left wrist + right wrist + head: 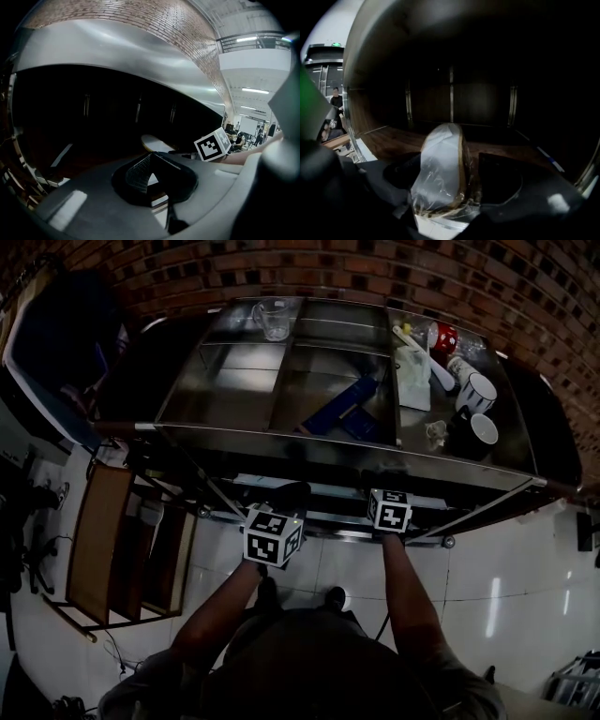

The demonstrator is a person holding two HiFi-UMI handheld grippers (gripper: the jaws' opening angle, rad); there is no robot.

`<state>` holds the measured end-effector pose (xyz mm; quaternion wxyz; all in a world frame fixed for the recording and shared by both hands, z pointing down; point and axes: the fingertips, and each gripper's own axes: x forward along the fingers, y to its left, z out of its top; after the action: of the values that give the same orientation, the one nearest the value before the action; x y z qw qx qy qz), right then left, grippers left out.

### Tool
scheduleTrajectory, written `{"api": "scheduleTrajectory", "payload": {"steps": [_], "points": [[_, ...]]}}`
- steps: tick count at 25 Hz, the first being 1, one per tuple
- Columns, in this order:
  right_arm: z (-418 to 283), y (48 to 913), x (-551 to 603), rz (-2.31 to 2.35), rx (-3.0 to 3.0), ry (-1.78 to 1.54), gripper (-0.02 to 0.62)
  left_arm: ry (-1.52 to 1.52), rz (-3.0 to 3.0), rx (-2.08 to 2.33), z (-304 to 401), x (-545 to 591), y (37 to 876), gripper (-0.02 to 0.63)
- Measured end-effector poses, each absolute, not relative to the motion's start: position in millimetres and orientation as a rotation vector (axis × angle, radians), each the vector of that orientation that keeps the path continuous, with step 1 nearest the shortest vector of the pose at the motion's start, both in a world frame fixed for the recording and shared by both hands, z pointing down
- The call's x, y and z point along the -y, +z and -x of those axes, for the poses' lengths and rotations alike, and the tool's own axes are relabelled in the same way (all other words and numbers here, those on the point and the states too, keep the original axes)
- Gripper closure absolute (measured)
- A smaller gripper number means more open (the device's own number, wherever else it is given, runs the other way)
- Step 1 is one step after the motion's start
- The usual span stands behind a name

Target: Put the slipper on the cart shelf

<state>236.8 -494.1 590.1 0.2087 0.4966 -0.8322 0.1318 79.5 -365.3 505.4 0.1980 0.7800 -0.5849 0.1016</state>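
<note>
Count: one slipper, two grippers. The slipper is pale with a tan rim and wrapped in clear plastic. It rests on the wooden cart shelf between the parted jaws of the right gripper, unclamped. The left gripper is closed and empty.

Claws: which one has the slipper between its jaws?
The right claw: the plastic-wrapped slipper sits between its spread jaws. The left claw has touching jaws, nothing between.
</note>
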Motion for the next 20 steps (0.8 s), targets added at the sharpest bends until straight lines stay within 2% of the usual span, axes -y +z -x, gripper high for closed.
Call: {"api": "scheduleTrajectory", "payload": {"steps": [6,7,13,20], "points": [[-241,551,472,-1.366,2.425,0.347,0.239,0.252,-2.229,1.613,-88,369,497,0.598],[-240,542,465,-1.352,2.454,0.354,0.273,0.243,-2.237,1.61,-88,369,495,0.598],[-231,494,425,-1.296,2.585,0.358,0.585,0.207,-2.26,1.592,-84,367,486,0.598],[-200,455,391,-1.134,2.741,0.437,0.595,0.168,-2.298,1.575,-79,365,469,0.598]]}}
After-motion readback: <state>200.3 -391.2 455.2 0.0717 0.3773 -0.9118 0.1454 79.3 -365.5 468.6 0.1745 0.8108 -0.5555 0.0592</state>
